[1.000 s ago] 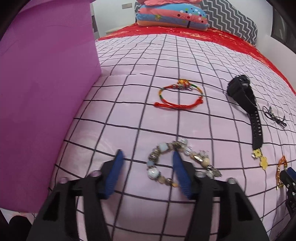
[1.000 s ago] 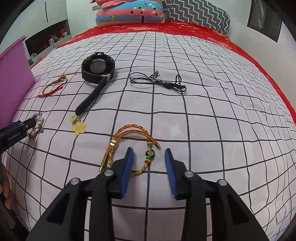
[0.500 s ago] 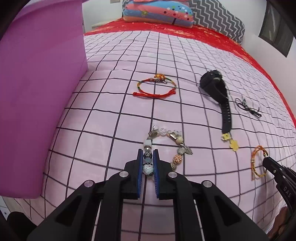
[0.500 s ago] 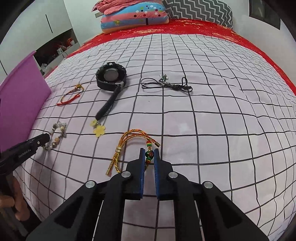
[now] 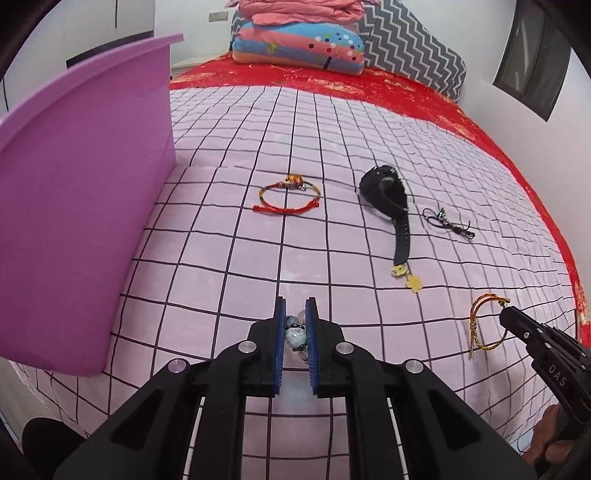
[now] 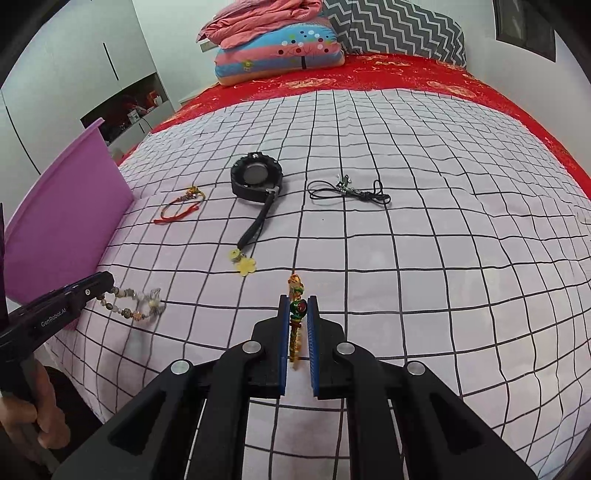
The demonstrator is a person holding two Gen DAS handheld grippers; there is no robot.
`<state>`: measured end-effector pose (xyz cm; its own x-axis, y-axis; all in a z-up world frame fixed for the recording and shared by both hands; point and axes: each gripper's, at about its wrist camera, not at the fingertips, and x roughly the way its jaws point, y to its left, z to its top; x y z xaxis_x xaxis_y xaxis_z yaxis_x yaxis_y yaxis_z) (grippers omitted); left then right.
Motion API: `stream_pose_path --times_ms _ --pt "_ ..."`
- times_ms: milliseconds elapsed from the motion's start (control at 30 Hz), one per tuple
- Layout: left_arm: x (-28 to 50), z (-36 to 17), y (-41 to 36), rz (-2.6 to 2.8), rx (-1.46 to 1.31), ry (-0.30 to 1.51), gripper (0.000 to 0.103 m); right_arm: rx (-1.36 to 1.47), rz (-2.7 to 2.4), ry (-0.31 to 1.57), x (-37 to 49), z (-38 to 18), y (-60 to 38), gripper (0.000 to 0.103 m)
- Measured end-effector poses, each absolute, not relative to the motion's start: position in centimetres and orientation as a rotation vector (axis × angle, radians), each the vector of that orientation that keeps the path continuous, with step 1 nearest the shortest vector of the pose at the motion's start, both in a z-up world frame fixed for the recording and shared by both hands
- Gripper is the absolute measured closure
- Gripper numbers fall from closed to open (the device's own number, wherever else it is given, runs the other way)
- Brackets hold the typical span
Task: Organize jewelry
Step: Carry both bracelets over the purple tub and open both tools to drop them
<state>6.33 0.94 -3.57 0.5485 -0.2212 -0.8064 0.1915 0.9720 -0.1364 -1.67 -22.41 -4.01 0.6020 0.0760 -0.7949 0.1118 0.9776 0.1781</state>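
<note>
Both grippers are clamped on jewelry and lifted clear of the bed. Left gripper (image 5: 295, 328) has its blue pads pressed on a pale bead of the beaded bracelet (image 6: 133, 304), which dangles in a loop from the tips above the grid-pattern bedspread (image 5: 229, 258); in the right wrist view the loop is slightly blurred. Its jaws have just been closing, and the bracelet is between them. Right gripper (image 6: 298, 314) is clenched on the green-and-red bead of the gold braided cord bracelet (image 6: 297, 310), the rest of the cord hanging below the pads; the left wrist view shows that cord as an orange-gold loop (image 5: 484, 325) off the bedspread. Those jaws too have just been closing, with the bracelet between them.

Taking the black watch (image 6: 256, 177) as the landmark: it lies on the bedspread with its strap stretched toward the foot of the bed, ending at a yellow flower charm (image 6: 246, 265). Left of the watch lies a red string bracelet (image 6: 179, 206); right of it, a thin black cord necklace (image 6: 349, 192) with a small metal pendant. Further left of the watch, past the red bracelet, stands a purple bin (image 5: 81, 184) at the bed's edge. Beyond the watch, toward the headboard, a red cover (image 6: 369, 77) carries a striped pillow (image 6: 280, 51) and a grey zigzag cushion (image 6: 399, 29). A person's hand (image 6: 26, 417) grips the left gripper's handle.
</note>
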Motion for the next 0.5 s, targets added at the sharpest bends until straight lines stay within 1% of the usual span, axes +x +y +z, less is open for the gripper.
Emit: stream_pose_path --times_ms 500 --pt "5.1 3.7 1.9 -0.292 -0.007 0.864 0.092 0.203 0.052 0.811 -1.8 3.0 -19.0 0.094"
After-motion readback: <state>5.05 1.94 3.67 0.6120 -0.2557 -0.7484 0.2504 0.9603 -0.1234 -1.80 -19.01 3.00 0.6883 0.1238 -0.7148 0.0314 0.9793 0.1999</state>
